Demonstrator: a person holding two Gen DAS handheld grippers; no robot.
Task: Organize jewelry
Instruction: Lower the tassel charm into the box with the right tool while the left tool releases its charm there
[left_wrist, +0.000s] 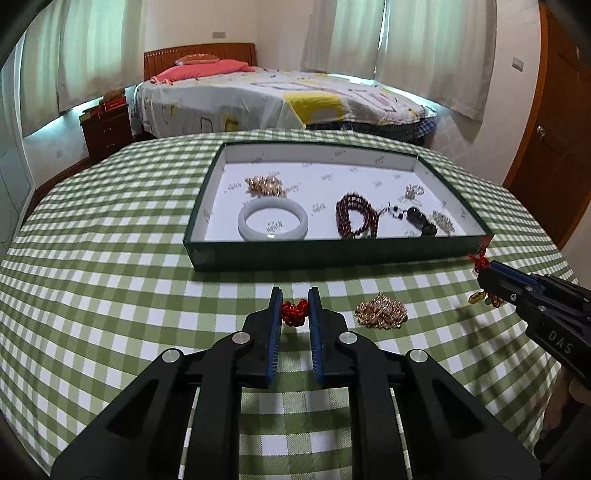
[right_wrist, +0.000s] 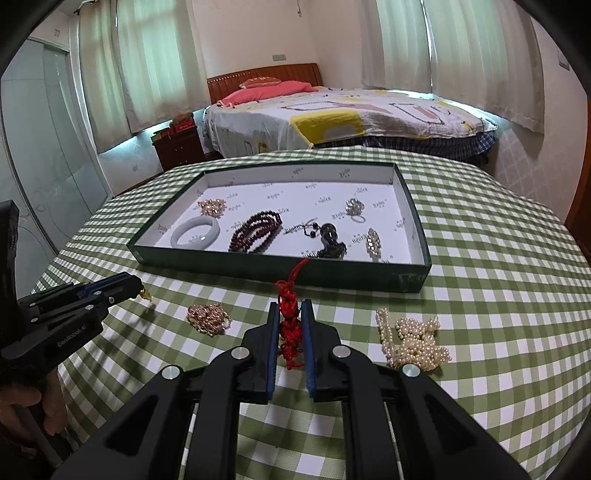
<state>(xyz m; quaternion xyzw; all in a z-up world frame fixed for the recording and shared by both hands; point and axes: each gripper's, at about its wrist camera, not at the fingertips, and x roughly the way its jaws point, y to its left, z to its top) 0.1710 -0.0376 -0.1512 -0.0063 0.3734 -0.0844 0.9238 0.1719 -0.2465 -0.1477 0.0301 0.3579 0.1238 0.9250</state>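
In the left wrist view my left gripper (left_wrist: 294, 295) is shut on a red knotted cord ornament (left_wrist: 294, 313), low over the checked tablecloth in front of the green tray (left_wrist: 332, 258). At the right edge of that view my right gripper (left_wrist: 482, 271) is shut on another red knotted cord (left_wrist: 479, 263), and a gold charm (left_wrist: 475, 297) hangs under it. The right wrist view shows that red cord (right_wrist: 290, 332) pinched between the right gripper's (right_wrist: 290, 308) blue pads. Its tail reaches toward the tray (right_wrist: 258, 271). The left gripper (right_wrist: 138, 282) is at the far left there.
The tray holds a white bangle (left_wrist: 273, 221), dark red beads (left_wrist: 354, 218) and several small pieces. On the cloth lie a gold chain pile (left_wrist: 380, 310) and a pearl necklace (right_wrist: 413, 338). A bed stands beyond the table. A hand (right_wrist: 22, 406) grips the left tool.
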